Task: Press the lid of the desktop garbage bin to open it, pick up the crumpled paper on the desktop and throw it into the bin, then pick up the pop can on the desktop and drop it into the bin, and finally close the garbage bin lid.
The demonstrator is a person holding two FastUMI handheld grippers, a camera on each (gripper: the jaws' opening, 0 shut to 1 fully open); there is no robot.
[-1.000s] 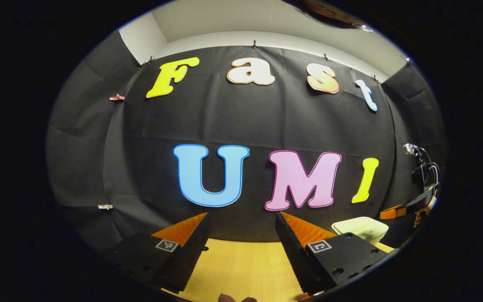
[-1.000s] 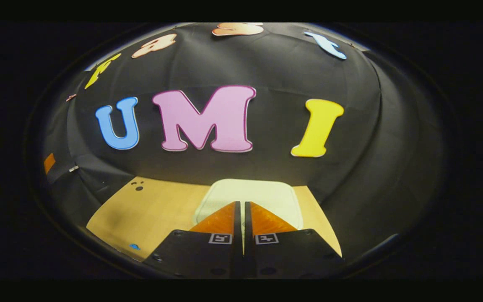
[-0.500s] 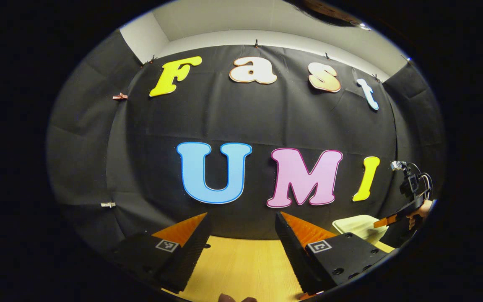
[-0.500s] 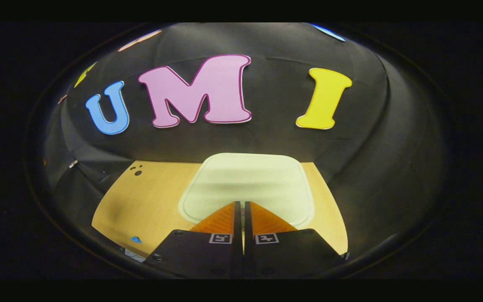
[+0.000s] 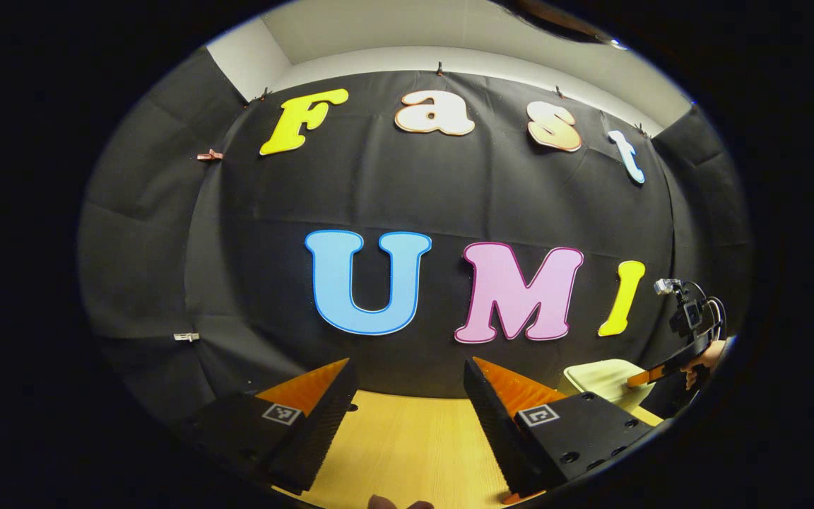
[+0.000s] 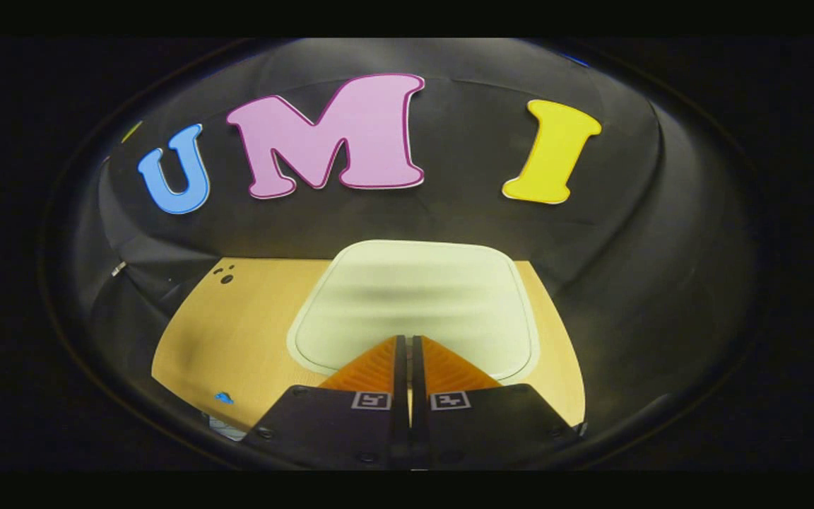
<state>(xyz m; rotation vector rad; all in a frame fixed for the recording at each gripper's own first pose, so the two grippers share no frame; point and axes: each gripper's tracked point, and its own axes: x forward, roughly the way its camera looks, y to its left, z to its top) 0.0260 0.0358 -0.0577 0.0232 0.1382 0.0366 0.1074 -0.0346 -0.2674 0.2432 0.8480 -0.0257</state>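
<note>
The cream garbage bin lid (image 6: 414, 300) lies flat and closed on the wooden desktop (image 6: 237, 325), right in front of the right gripper (image 6: 407, 341). That gripper is shut with nothing between its fingers, and its tips sit over the near part of the lid, at or just above its surface. In the left gripper view the bin (image 5: 601, 378) stands at the far right, with the right gripper (image 5: 636, 382) and a hand (image 5: 704, 357) above its lid. The left gripper (image 5: 410, 371) hangs open and empty above the desk.
The black cloth wall stands close behind the desk's far edge. Small dark holes (image 6: 225, 276) mark the desktop's far left corner. A small blue spot (image 6: 223, 398) lies near the front left edge. Bare wood (image 5: 407, 445) stretches between the left gripper's fingers.
The right gripper has come down and forward over the bin lid, which now looks larger and nearer. The left gripper has barely shifted and stays open.
</note>
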